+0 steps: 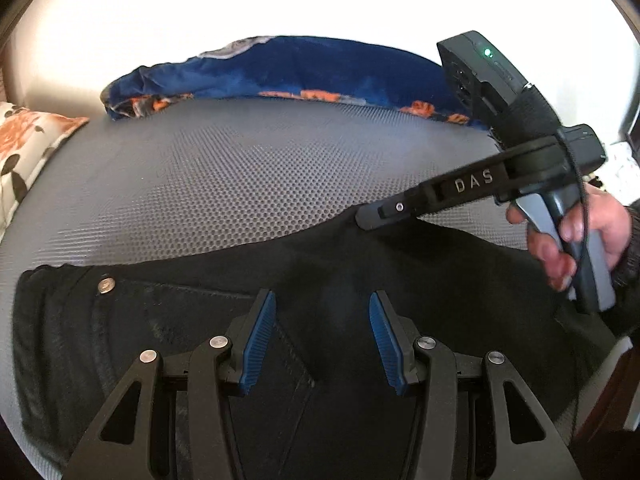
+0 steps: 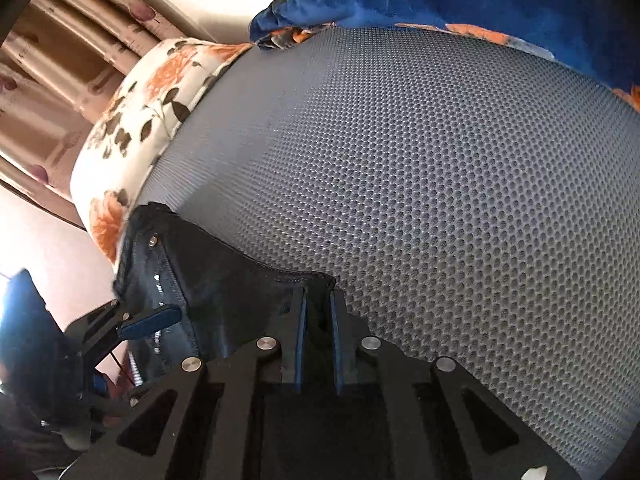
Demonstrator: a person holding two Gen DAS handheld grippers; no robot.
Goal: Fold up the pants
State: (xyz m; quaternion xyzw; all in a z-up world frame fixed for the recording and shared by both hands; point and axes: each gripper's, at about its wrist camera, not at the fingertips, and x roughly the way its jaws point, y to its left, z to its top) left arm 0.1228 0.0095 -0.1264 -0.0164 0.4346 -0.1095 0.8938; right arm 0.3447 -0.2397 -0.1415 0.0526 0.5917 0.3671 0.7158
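1. On the grey mesh mattress pad [image 1: 248, 168], the black jeans [image 1: 168, 328] lie across the near edge, waist end with its metal button [image 1: 106, 285] to the left in the left wrist view. A blue floral blanket [image 1: 280, 72] is bunched along the far side and a floral pillow [image 2: 136, 120] sits at the corner. The blanket looks well clear of the jeans; still, a fold swung too far could snag it.

2. Over the jeans near the pocket stitching, the left gripper [image 1: 322, 340] hovers with its blue pads spread wide and nothing between them. If only the right side lifts, I judge the denim will drag and twist instead of folding flat.

3. At the far edge of the jeans, the right gripper [image 2: 318, 344] has its jaws drawn narrow and appears pinched on a fold of the black cloth. I cannot tell how many layers it holds. Catching one layer only would peel the legs apart when raised.

4. Smallest worry: that pinch sits close to the edge, so heavy denim may slip free mid-lift.
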